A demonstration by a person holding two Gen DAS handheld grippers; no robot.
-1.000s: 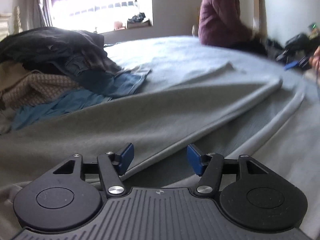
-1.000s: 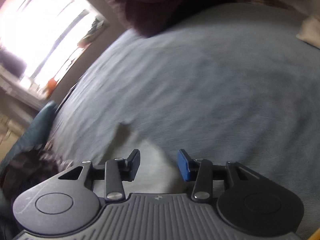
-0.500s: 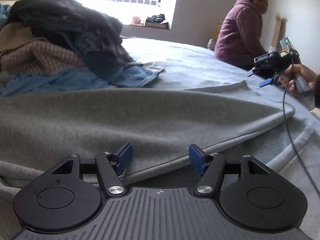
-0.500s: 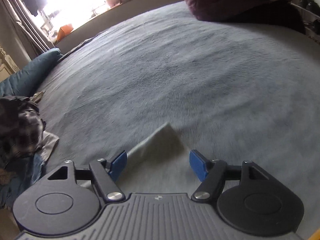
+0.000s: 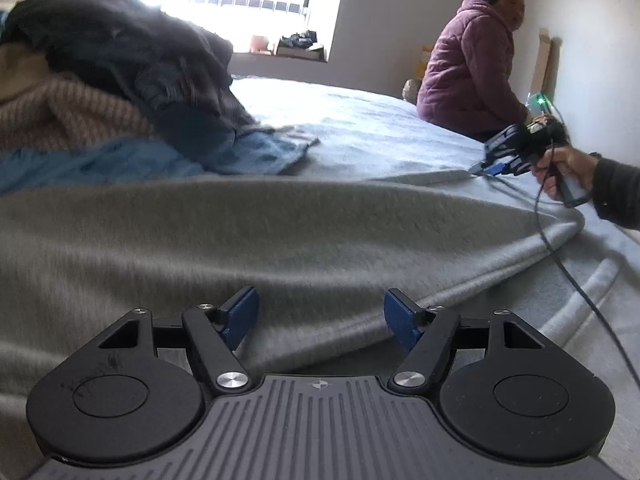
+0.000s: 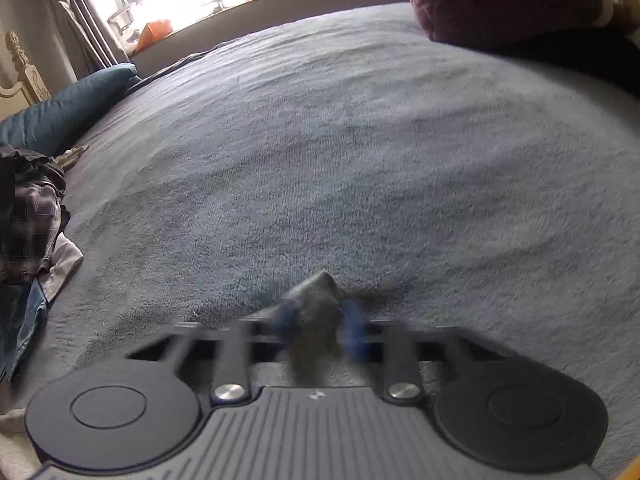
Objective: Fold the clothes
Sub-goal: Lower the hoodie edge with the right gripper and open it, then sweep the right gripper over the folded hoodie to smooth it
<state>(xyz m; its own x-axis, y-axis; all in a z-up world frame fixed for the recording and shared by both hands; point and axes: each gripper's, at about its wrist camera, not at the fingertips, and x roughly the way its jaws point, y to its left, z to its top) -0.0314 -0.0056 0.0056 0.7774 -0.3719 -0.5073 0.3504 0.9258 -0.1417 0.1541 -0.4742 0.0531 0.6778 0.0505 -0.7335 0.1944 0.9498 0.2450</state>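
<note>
A large grey garment (image 5: 280,232) lies spread over the bed in the left wrist view. My left gripper (image 5: 320,316) hovers low at its near folded edge. Its jaws are opening, with cloth below them and nothing pinched. At the far right, a hand (image 5: 560,168) holds my right gripper (image 5: 496,164) at the garment's far corner. In the right wrist view my right gripper (image 6: 318,320) is blurred, its jaws closing. The blue pads (image 6: 352,332) squeeze the bunched grey corner (image 6: 316,288).
A tall pile of mixed clothes (image 5: 100,80) sits at the left of the bed, and appears at the left edge (image 6: 28,220) in the right wrist view. A person in a purple jacket (image 5: 468,72) sits at the far side. A teal pillow (image 6: 60,112) and a cable (image 5: 568,272) are nearby.
My right gripper dropped to the garment's corner and its jaws went from wide apart to pinching it. My left gripper's jaws widened slightly and it edged closer to the cloth.
</note>
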